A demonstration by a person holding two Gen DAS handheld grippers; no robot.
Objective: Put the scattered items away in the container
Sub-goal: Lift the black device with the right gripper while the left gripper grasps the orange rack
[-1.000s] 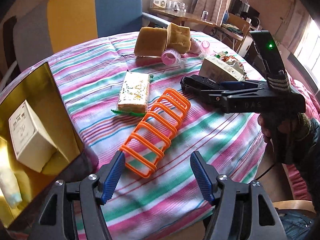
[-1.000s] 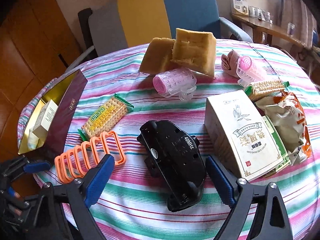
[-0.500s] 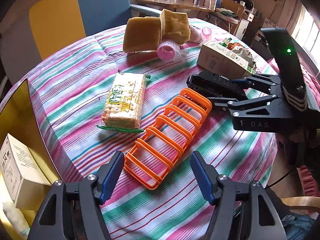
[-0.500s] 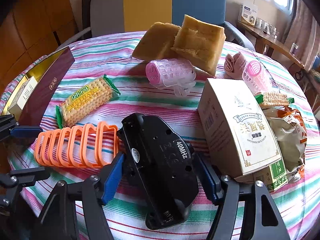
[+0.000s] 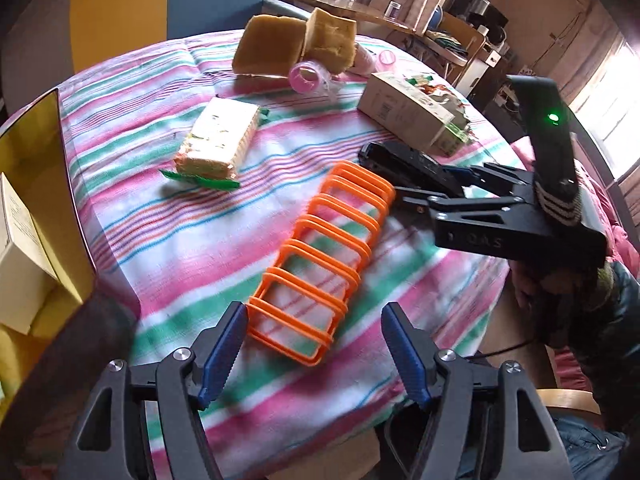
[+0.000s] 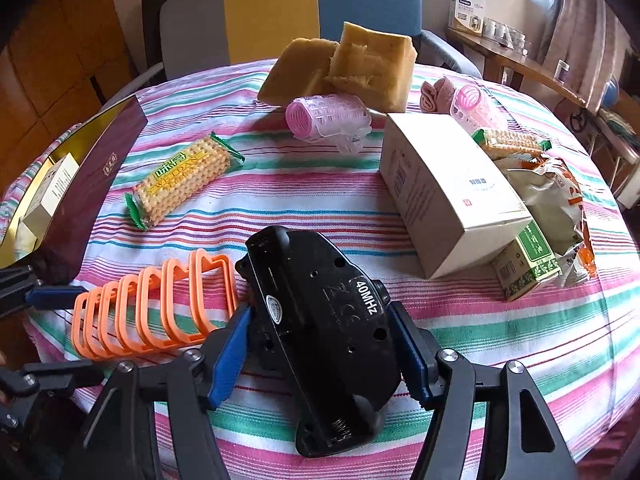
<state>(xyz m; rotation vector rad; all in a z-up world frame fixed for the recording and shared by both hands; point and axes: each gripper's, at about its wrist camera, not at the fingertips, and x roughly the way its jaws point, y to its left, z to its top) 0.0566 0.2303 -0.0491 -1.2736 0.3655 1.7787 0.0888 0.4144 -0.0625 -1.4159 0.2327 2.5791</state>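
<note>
Two grabs lined up; my right gripper [image 6: 322,354] pinches the black device [image 6: 320,328] near the table's [image 6: 520,340] front edge; left gripper [image 5: 312,350] wide, straddling the orange rack [image 5: 324,256] for pickup.

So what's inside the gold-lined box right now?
The gold-lined box holds one cream carton, with something pale beside it at the near end. The rest of its inside is out of view.
</note>
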